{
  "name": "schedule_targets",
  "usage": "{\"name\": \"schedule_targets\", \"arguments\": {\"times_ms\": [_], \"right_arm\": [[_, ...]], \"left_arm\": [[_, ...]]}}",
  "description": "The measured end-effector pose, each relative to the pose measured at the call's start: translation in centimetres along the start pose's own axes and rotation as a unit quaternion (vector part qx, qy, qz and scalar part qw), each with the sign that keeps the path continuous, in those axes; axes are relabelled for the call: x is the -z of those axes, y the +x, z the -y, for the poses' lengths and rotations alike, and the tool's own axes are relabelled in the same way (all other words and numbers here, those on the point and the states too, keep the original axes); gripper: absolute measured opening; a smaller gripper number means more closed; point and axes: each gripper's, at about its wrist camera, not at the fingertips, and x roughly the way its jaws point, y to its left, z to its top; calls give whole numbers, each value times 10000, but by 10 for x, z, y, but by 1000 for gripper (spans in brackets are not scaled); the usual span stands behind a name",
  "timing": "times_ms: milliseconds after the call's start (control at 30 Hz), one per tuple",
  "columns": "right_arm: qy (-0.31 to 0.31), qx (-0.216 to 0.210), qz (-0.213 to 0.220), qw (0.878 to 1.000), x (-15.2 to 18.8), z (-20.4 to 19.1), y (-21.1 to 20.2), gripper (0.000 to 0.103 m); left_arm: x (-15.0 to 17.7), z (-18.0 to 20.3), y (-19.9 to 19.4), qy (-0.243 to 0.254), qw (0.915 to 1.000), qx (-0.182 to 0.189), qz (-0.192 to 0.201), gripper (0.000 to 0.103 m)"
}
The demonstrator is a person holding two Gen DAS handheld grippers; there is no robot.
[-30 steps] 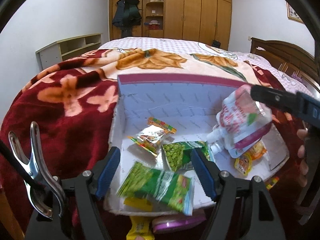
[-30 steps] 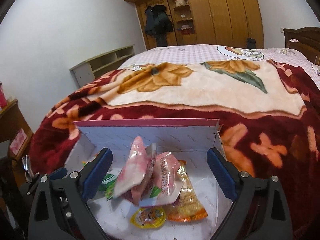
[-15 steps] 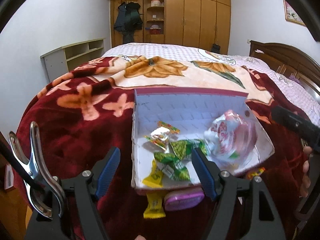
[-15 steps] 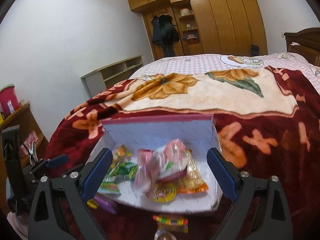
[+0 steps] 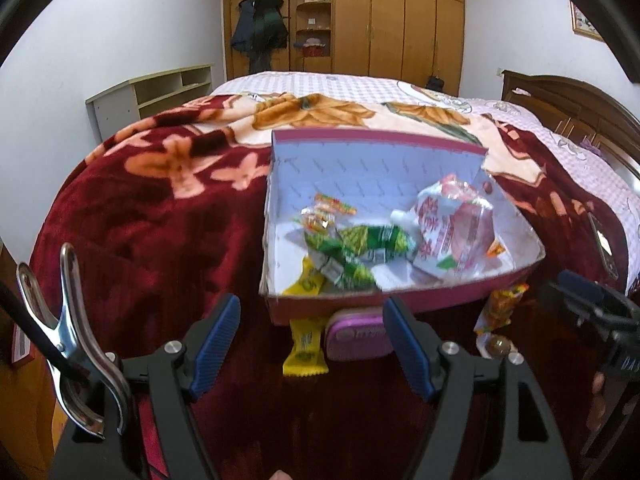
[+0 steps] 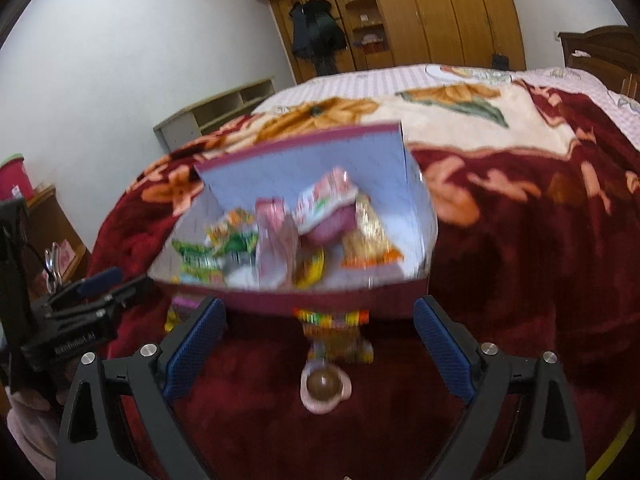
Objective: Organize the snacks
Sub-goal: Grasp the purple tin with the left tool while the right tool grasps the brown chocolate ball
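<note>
On the bed, a shallow box (image 5: 400, 302) with white inside and a dark pink rim sits on a red flowered blanket (image 5: 152, 216); its tall back wall stands on the far side and its long axis runs across the left wrist view. Inside, from left to right, lie a small orange-and-clear candy wrapper (image 5: 324, 212), green packets (image 5: 360, 244) crossing one another with their long sides roughly sideways, and a pink-and-white pouch (image 5: 452, 228) leaning towards the right wall. Against the near wall, outside the box, a yellow bar (image 5: 306, 346) points its long axis towards the camera; just right of it lies a pink case (image 5: 358, 334); further right a striped candy packet (image 6: 334, 334) and a round brown sweet (image 6: 325, 385) rest on the blanket. The left hand-held gripper (image 5: 312, 348) tilts down at the near wall, jaws wide apart, nothing between them; the right hand-held gripper (image 6: 320, 350) does likewise, jaws spread around the sweet without touching it. Behind stand a low shelf (image 5: 148, 92) against a white wall and a wooden wardrobe (image 5: 396, 20).
</note>
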Motion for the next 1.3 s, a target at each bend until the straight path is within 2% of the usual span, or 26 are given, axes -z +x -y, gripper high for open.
{"name": "schedule_targets", "arguments": {"times_ms": [133, 267, 400, 667, 800, 900, 1167, 1300], "right_arm": [[60, 35, -245, 9997, 18, 1, 7, 97], [79, 90, -423, 9990, 31, 2, 16, 96], [-44, 251, -569, 9981, 41, 0, 23, 82], [-264, 550, -613, 9963, 56, -4, 35, 74], [-294, 723, -582, 9952, 59, -5, 36, 58], [-276, 695, -568, 9956, 58, -4, 35, 38], [-250, 611, -573, 9962, 58, -3, 37, 37], [-191, 554, -573, 9966, 58, 0, 37, 37]], "left_arm": [[10, 1, 7, 38, 9998, -147, -120, 78], [18, 2, 14, -24, 9997, -23, -248, 78], [23, 6, 19, 0, 9995, 97, -306, 78], [28, 18, 22, 51, 9990, 298, -334, 78], [30, 23, 25, 25, 9986, 409, -335, 78], [31, 28, 26, 42, 9983, 471, -326, 78], [28, 34, 39, -68, 9988, 399, -269, 81], [28, 36, 46, -40, 9997, 145, -177, 81]]}}
